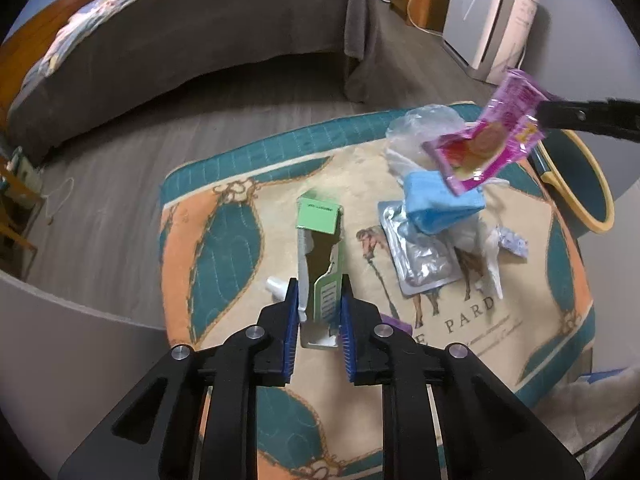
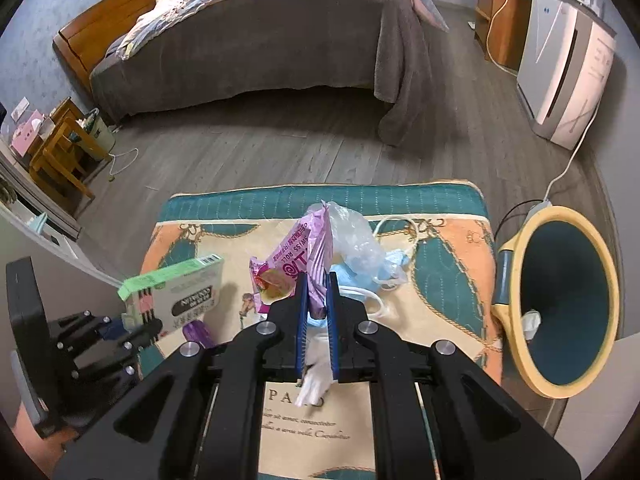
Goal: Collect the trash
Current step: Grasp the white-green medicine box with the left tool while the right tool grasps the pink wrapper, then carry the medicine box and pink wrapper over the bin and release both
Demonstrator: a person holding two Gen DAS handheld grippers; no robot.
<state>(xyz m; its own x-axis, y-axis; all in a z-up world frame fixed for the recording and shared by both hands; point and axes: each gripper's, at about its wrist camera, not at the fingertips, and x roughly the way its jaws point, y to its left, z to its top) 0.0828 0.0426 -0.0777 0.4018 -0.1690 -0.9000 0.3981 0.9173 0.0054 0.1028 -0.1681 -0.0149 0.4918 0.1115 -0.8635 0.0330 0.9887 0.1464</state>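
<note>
My left gripper is shut on a torn green and white carton and holds it above the mat; the carton also shows in the right wrist view. My right gripper is shut on a pink snack wrapper, lifted over the mat; the wrapper shows in the left wrist view too. On the patterned mat lie a blue face mask, a silver foil blister pack, a clear plastic bag and white tissue. A teal bin with a yellow rim lies tipped at the mat's right edge.
A small purple item and a white cap lie on the mat near my left gripper. A bed with a grey cover stands behind on the wood floor. A white appliance with a cable stands at the right, wooden furniture at the left.
</note>
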